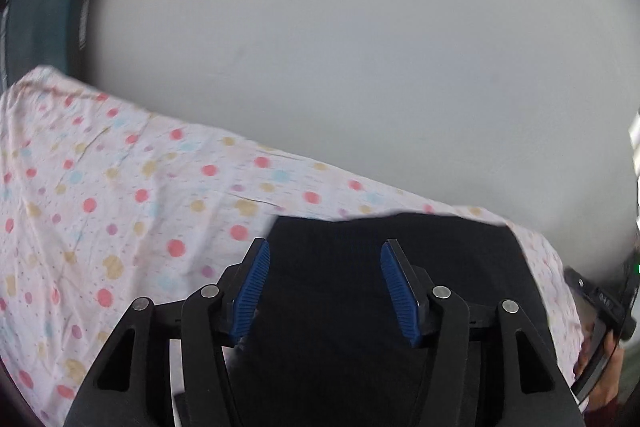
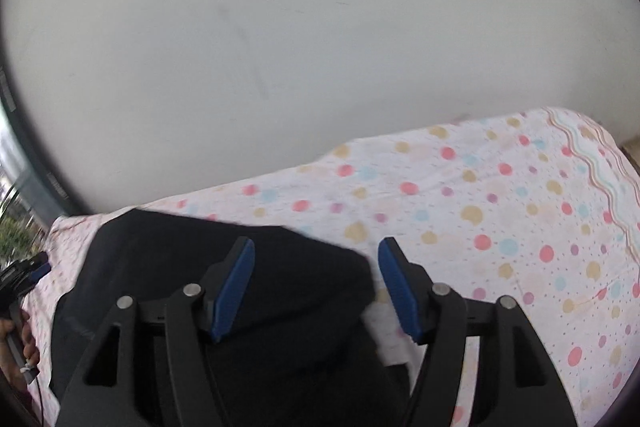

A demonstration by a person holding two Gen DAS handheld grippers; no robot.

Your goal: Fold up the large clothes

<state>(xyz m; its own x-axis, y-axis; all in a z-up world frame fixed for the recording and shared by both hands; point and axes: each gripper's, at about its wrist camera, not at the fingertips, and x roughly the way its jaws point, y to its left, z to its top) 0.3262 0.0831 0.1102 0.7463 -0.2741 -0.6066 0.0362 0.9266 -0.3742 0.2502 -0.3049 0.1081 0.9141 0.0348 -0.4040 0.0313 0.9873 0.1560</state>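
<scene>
Left gripper (image 1: 325,257) spread wide, blue pads (image 1: 253,287) apart, gripping nothing, hovering over the black garment (image 1: 400,259) at lower centre of its frame. Right gripper (image 2: 316,257) just as wide, nothing clamped, its left pad over the dark cloth at lower left. The garment lies flat on the polka-dot sheet (image 2: 500,211), far edge slightly uneven.

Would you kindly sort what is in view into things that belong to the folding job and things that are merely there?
Belongs to the job:
black garment
left gripper, open
right gripper, open

Merely there:
dotted bedsheet
white wall
</scene>
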